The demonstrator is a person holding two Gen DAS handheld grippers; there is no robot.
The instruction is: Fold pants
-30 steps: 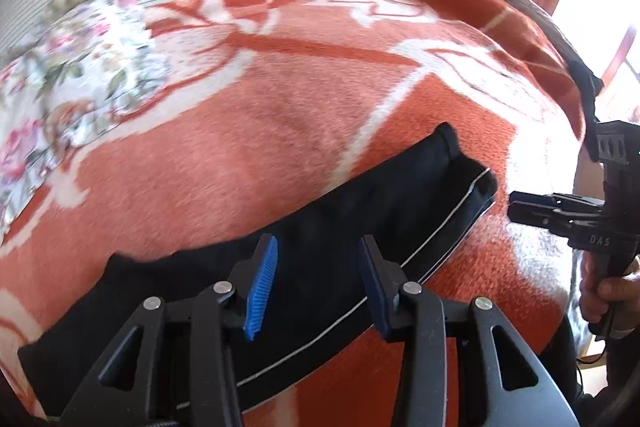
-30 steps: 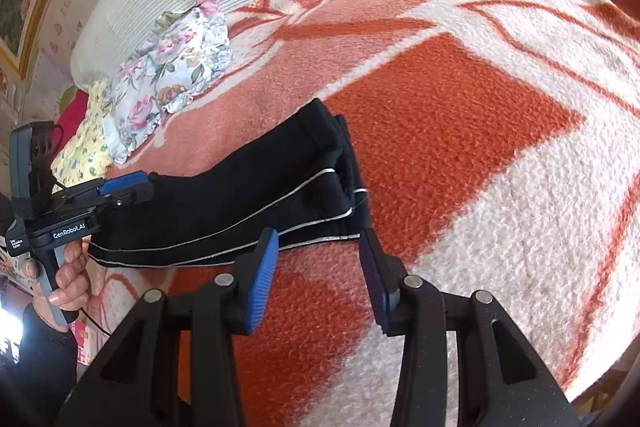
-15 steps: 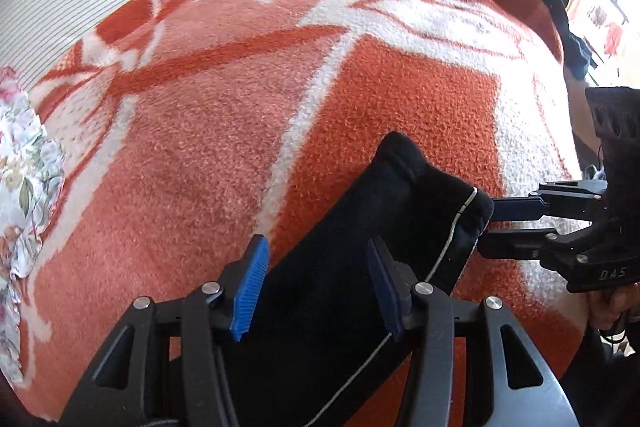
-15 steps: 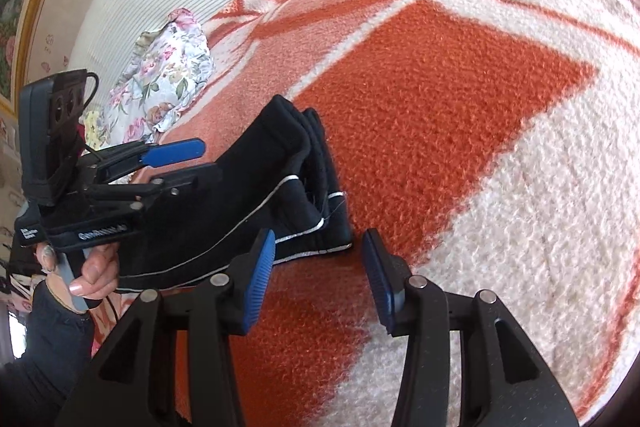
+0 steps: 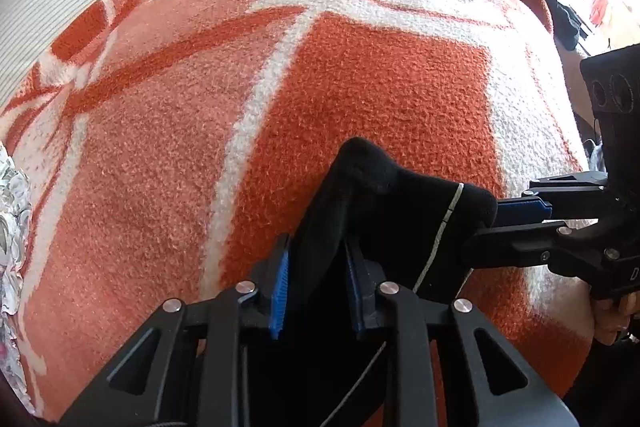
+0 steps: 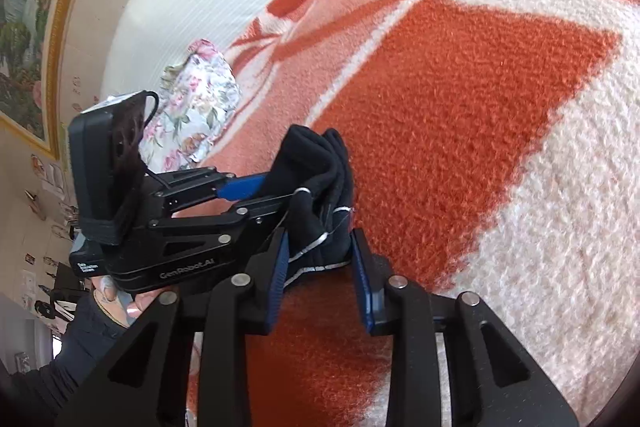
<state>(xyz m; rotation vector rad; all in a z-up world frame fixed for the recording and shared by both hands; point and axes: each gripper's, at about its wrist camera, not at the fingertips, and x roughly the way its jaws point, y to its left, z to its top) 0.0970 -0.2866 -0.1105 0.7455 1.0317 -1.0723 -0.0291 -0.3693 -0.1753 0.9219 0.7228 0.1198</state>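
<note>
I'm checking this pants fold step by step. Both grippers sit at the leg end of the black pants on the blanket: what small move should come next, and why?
Probably finish closing both before lifting. The left gripper and right gripper are closing with the pants cuff bunched between their pads; it lies on the blanket, so lifting before they clamp could drop a layer.

We see the pants [image 5: 384, 211] lying on the blanket [image 5: 400, 87] covering the bed. Our left gripper [image 5: 316, 279] and right gripper [image 6: 320, 267] meet at their far end; a pillow [image 6: 200, 107] lies far left.
</note>
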